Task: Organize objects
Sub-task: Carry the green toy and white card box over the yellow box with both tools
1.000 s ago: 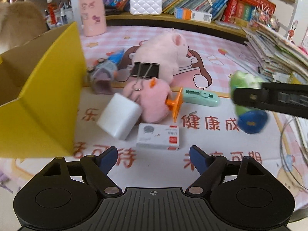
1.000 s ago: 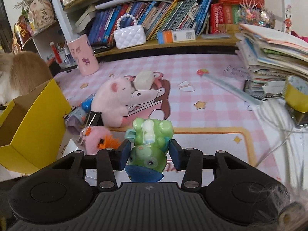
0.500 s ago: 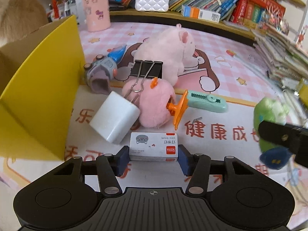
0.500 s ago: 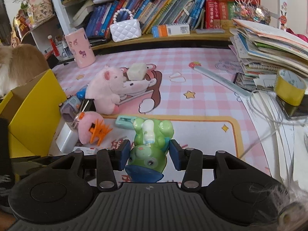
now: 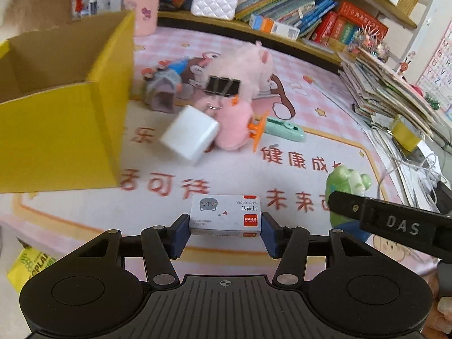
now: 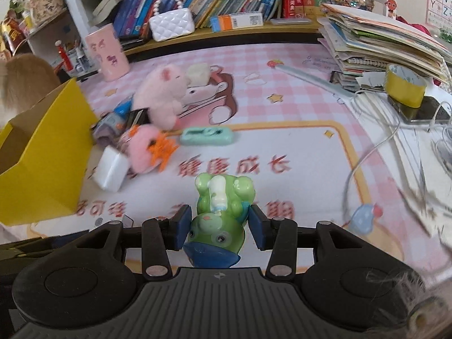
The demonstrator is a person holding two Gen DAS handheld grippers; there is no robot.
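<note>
My left gripper point(image 5: 225, 233) is shut on a small white staple box point(image 5: 225, 215) and holds it above the mat. My right gripper point(image 6: 220, 230) is shut on a green toy frog with a blue base point(image 6: 219, 220); the frog also shows in the left wrist view point(image 5: 346, 182). An open yellow cardboard box point(image 5: 65, 130) stands at the left, also in the right wrist view point(image 6: 42, 163). On the mat lie a white block point(image 5: 189, 135), a pink plush with orange feet point(image 5: 234, 127), a mint utility knife point(image 5: 285, 130), a black binder clip point(image 5: 223, 86), a grey-blue toy point(image 5: 163, 90) and a pink plush pig point(image 5: 243, 65).
A pink cup point(image 5: 142, 5) and a white quilted purse point(image 5: 213, 1) stand by the bookshelf at the back. A stack of books and papers point(image 6: 381, 39), yellow tape point(image 6: 405, 84) and white cables point(image 6: 395, 141) fill the right side. A small blue charm point(image 6: 364, 217) lies near the cables.
My left gripper closed on the staple box and lifted it back from the pile. My right gripper pulled back and right with the frog still held.
</note>
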